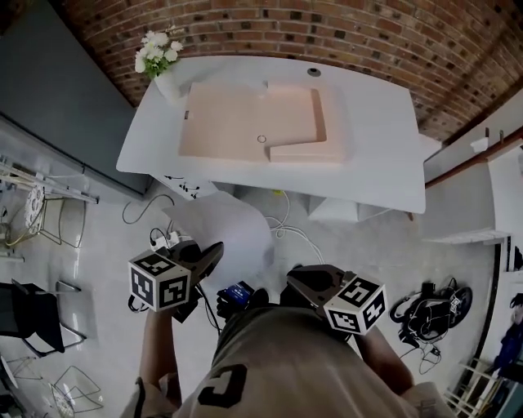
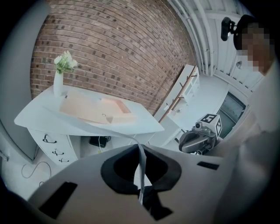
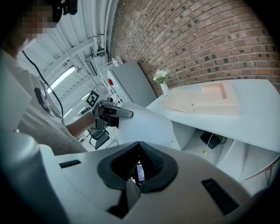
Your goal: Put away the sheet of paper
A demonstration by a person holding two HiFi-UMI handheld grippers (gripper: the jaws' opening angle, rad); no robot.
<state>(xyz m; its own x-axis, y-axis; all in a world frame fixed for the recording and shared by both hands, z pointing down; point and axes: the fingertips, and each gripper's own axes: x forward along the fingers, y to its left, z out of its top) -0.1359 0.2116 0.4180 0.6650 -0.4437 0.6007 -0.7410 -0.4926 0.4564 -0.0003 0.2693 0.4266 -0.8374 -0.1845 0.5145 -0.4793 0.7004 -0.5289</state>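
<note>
A white sheet of paper [image 1: 225,233] curls upward from my left gripper [image 1: 214,253], which is shut on its lower edge. In the left gripper view the sheet [image 2: 141,168] shows edge-on between the closed jaws. The right gripper view shows the sheet [image 3: 146,124] hanging from the left gripper [image 3: 124,114] in mid-air. My right gripper [image 1: 306,282] is held low beside it, jaws shut with nothing between them. Ahead stands a white desk [image 1: 376,155] with a flat peach-coloured tray [image 1: 245,122] on it; both grippers are well short of the desk.
A vase of white flowers [image 1: 159,53] stands on the desk's far left corner. Drawers [image 2: 52,142] sit beneath the desk. Cables [image 1: 286,229] lie on the floor, wire chairs [image 1: 37,216] stand at the left, and a black bag [image 1: 429,306] at the right. A brick wall [image 1: 327,24] backs the desk.
</note>
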